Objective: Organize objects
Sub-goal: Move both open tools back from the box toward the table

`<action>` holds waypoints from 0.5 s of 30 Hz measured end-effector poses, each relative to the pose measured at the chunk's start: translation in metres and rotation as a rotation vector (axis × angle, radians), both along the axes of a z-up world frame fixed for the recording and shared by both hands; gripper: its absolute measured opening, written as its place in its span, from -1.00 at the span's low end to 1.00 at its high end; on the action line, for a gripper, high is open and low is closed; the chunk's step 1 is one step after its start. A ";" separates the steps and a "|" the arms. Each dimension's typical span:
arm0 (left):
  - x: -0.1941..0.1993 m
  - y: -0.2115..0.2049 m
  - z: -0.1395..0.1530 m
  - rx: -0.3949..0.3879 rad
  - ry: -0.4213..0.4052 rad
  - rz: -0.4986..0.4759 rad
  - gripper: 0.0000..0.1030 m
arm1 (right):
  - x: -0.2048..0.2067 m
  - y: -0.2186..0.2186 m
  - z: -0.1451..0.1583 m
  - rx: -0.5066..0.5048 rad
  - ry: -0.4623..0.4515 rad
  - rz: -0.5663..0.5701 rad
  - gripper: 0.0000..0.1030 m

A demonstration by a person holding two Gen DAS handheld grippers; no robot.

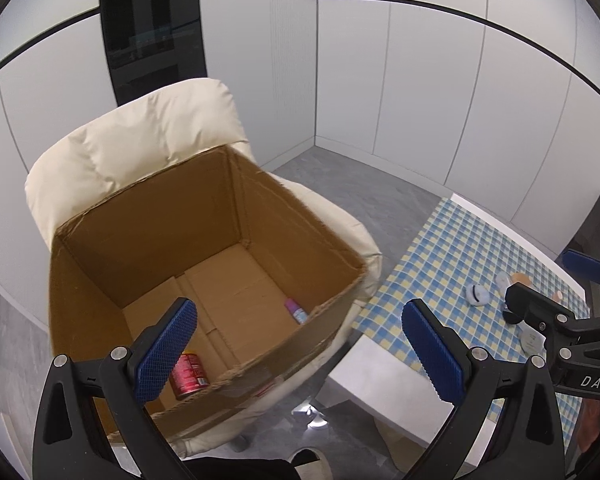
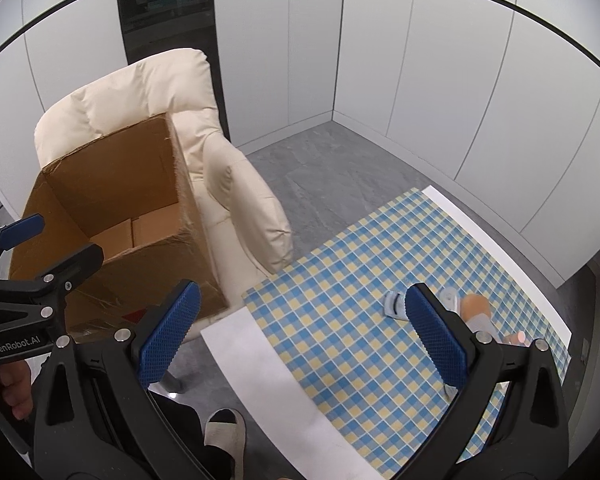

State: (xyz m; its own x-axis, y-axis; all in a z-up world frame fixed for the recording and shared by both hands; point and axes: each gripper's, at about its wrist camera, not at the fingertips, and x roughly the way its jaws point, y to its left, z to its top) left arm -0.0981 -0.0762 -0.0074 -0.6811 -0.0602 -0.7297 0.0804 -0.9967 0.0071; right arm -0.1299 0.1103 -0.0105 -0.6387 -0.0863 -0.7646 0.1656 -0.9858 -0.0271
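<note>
While the cardboard box point(image 1: 204, 264) sits open on the cream padded chair point(image 1: 140, 136), already holding a red can point(image 1: 188, 376) and a small purple bottle point(image 1: 296, 310), the left gripper point(image 1: 300, 352) hangs over it, fingers wide and empty. The right gripper point(image 2: 300, 344), equally wide and empty, faces the checked tablecloth point(image 2: 340, 312). Judgement: it should straddle one small pale item point(image 2: 394, 306) squarely; they look smooth, rounded and liable to slip.
</note>
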 end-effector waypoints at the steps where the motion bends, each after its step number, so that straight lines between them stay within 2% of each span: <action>1: -0.001 0.004 0.000 -0.003 0.001 -0.007 0.99 | 0.001 0.003 0.000 0.001 0.000 -0.005 1.00; 15: -0.010 0.051 -0.001 -0.015 0.003 -0.093 0.99 | 0.011 0.048 0.001 0.005 0.000 -0.086 1.00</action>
State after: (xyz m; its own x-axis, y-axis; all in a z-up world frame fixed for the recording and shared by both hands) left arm -0.1084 -0.0252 -0.0080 -0.6863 -0.0075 -0.7273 -0.0126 -0.9997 0.0223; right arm -0.1186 0.1587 -0.0098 -0.6436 -0.0272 -0.7649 0.0808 -0.9962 -0.0325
